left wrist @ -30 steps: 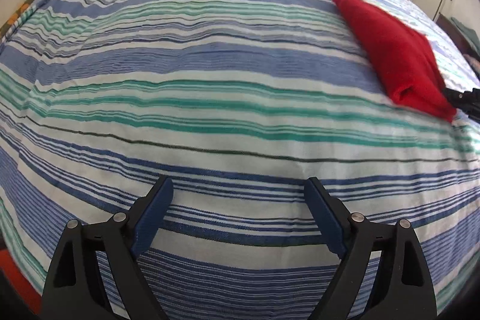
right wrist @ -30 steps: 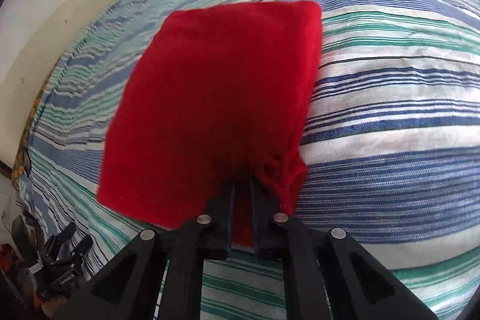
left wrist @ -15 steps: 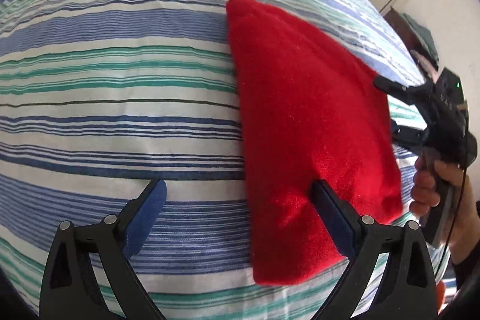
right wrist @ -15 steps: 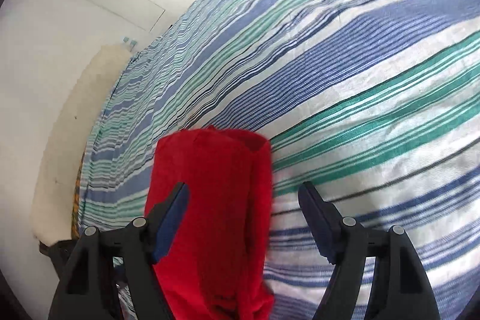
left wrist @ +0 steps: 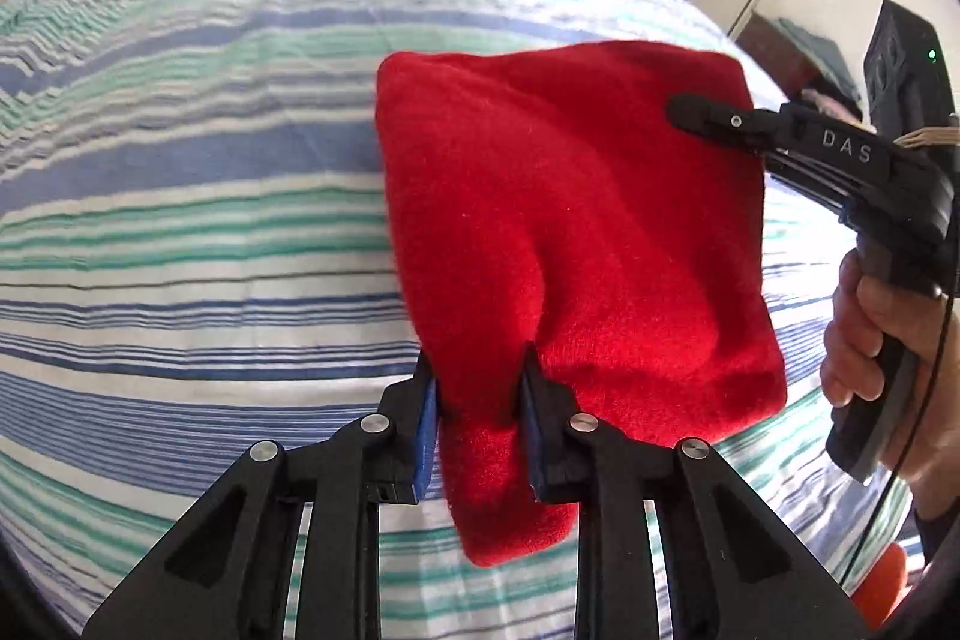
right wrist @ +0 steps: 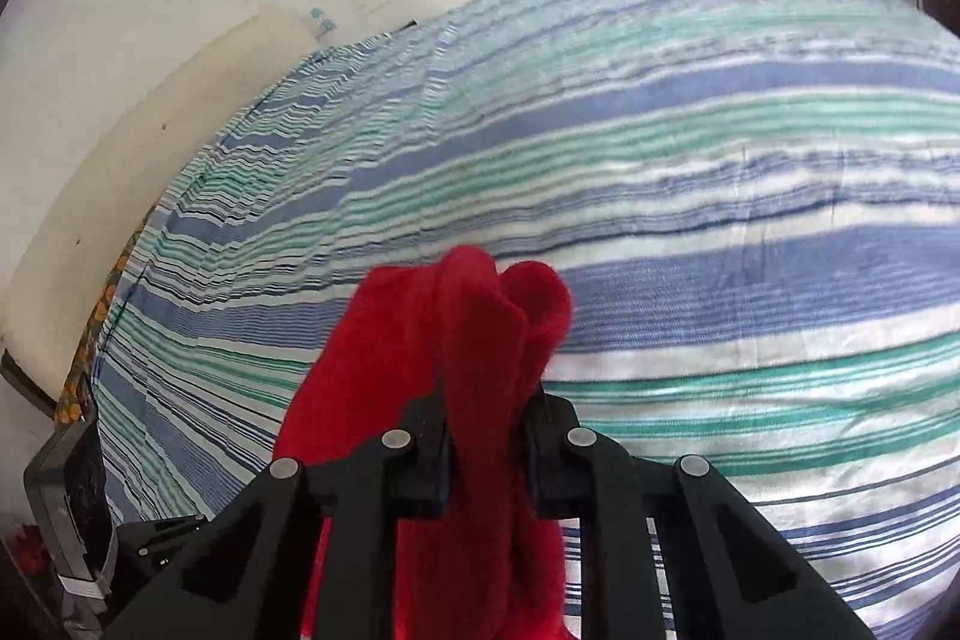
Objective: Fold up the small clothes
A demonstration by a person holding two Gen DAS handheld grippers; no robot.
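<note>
While gripping red cloth (left wrist: 570,232), right gripper (left wrist: 690,112) reads "DAS", seemingly.

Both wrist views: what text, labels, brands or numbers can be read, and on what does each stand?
"DAS": white letters on the black body of the right gripper, seen in the left wrist view.
Right wrist view: no readable text.

In the left wrist view the folded garment (left wrist: 570,232) hangs over the bed (left wrist: 180,220) at centre, its near edge between the left gripper (left wrist: 477,388) fingers at 6 o'clock. The right gripper (left wrist: 696,109) reaches in from 3 o'clock onto its far corner — a hand (left wrist: 864,340) behind it at 4 o'clock.
</note>
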